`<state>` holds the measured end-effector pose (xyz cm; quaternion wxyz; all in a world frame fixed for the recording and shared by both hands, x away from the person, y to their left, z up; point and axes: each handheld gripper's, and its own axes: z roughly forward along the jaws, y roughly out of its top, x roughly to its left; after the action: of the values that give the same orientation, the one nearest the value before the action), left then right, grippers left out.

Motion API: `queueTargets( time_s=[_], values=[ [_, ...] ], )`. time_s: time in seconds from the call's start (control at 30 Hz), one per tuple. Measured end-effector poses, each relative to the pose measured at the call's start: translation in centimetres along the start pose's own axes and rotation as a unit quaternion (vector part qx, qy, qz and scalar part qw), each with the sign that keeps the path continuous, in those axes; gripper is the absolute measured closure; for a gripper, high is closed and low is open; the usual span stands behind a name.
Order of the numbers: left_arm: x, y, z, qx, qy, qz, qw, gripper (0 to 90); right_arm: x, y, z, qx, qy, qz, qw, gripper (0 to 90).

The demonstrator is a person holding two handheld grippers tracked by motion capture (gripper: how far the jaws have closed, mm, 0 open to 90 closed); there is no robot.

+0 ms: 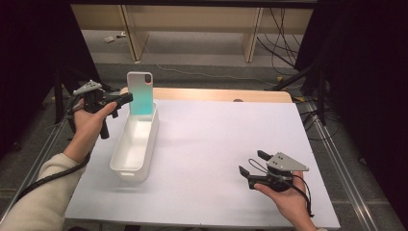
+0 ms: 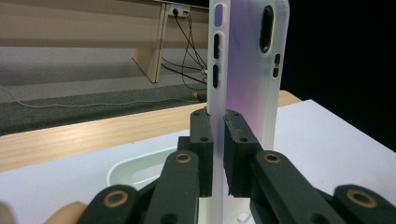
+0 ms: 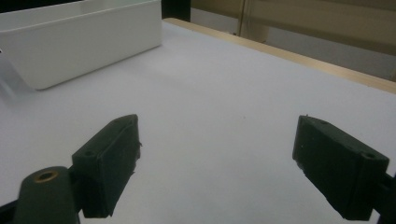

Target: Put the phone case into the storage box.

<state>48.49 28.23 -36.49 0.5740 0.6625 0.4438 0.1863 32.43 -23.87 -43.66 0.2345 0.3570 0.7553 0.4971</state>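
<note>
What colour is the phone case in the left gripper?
Translucent white rim with a teal-green back, clearest in the high view: phone case, left gripper.

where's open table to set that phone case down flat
The widest bare patch of the white table lies between the white bin and the right gripper, running back to the wooden strip. It is crowded at the far left, where the left gripper holds the phone case upright over the bin.
</note>
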Motion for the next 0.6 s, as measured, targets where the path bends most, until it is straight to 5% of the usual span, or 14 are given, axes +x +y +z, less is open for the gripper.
queueTargets(
  time_s=[0.6],
  values=[
    [0.74, 0.09, 0.93, 0.004, 0.007, -0.004, 1.0, 83.1, -0.14, 0.02, -0.05, -0.002, -0.001, -0.008, 1.0, 16.2]
  ],
)
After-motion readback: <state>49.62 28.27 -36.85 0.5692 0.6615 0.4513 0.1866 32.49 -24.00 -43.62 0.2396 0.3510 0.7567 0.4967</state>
